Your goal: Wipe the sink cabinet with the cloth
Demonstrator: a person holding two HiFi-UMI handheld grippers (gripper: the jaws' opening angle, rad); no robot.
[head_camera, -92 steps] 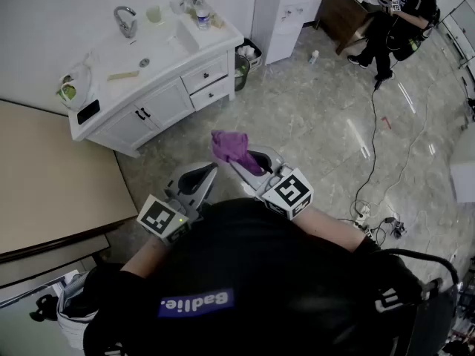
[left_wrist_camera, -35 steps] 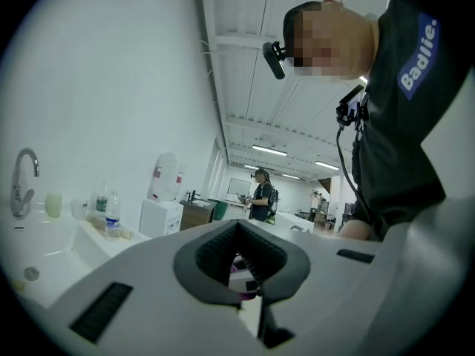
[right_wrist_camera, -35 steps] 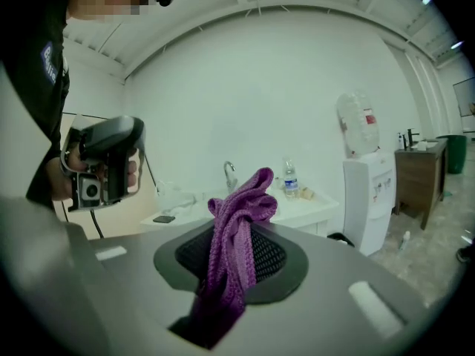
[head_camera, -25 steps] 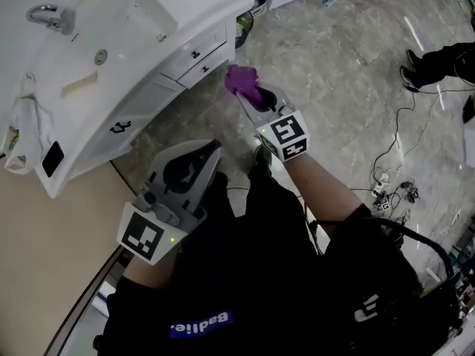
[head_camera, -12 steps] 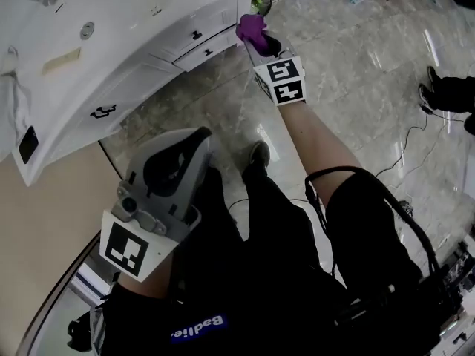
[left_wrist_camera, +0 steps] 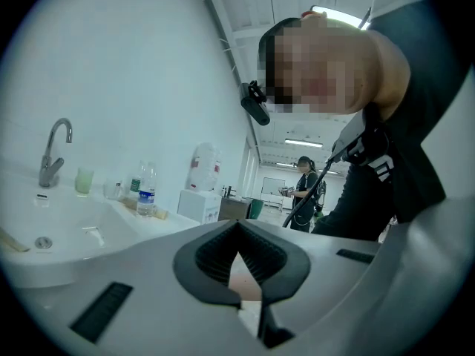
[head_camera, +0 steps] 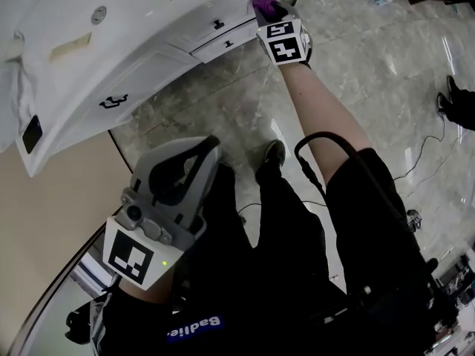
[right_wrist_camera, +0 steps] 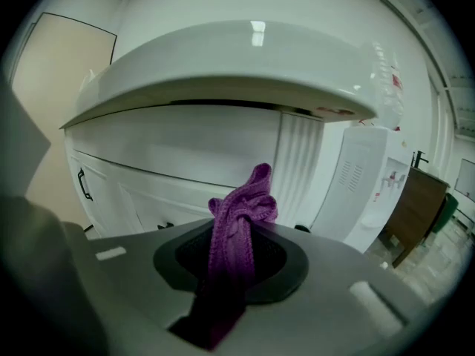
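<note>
At white sink cabinet [head_camera: 148, 76] front, R gripper [head_camera: 272, 11] clamps purple cloth [right_wrist_camera: 239, 208]; L gripper [head_camera: 211, 144] closed, empty

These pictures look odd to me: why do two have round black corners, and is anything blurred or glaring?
Both gripper views are wide-angle: black corners, bent lines. Left gripper view: a mosaic patch, added afterwards. Right gripper view: a bright glint on the sink cabinet; the cloth looks sharp.

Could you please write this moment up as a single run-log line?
right claw: shut on purple cloth, up by sink cabinet | left claw: shut, empty, low | wiping contact: cannot tell
</note>
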